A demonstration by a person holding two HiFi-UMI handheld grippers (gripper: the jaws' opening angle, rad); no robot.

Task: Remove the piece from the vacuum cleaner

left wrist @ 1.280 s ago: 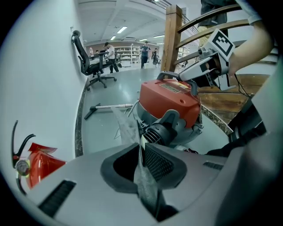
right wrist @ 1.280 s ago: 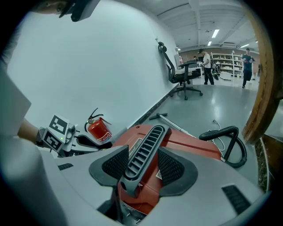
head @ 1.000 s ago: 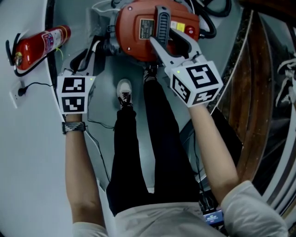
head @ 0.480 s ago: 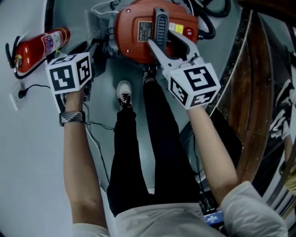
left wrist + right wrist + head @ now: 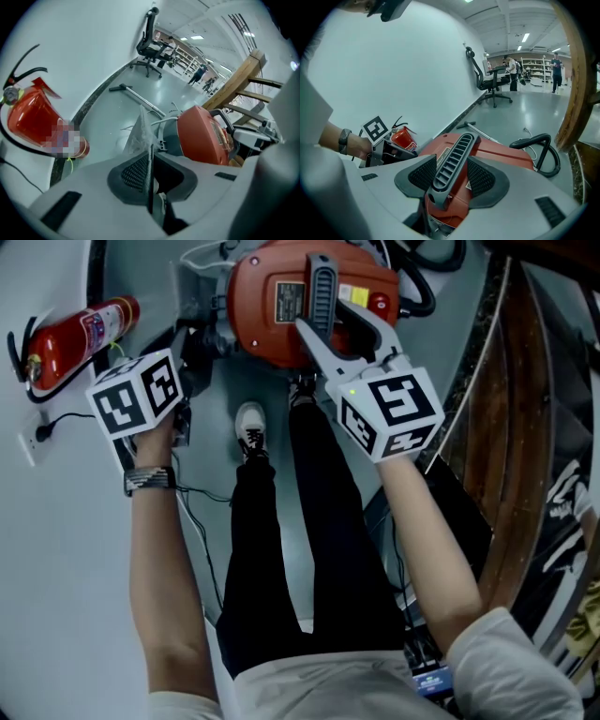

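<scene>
A red vacuum cleaner (image 5: 272, 310) stands on the floor at the top of the head view. Its black ribbed handle (image 5: 320, 287) lies between the pads of my right gripper (image 5: 333, 320), which is shut on it; in the right gripper view the handle (image 5: 452, 164) fills the gap. My left gripper (image 5: 192, 352) reaches to the machine's left side. Its jaws are closing, and in the left gripper view the pads of the left gripper (image 5: 150, 173) pinch a thin translucent plastic piece (image 5: 138, 131) that sticks up past them. The vacuum cleaner (image 5: 206, 136) sits just beyond.
A red fire extinguisher (image 5: 80, 334) lies by the wall at left, with a cable (image 5: 56, 413) beside it. A black hose (image 5: 539, 150) curls behind the vacuum. The person's legs and shoe (image 5: 251, 423) stand in front of it. A wooden frame (image 5: 511, 427) rises at right.
My left gripper has twisted and moved up toward the vacuum's left side. The right gripper has stayed on the handle.
</scene>
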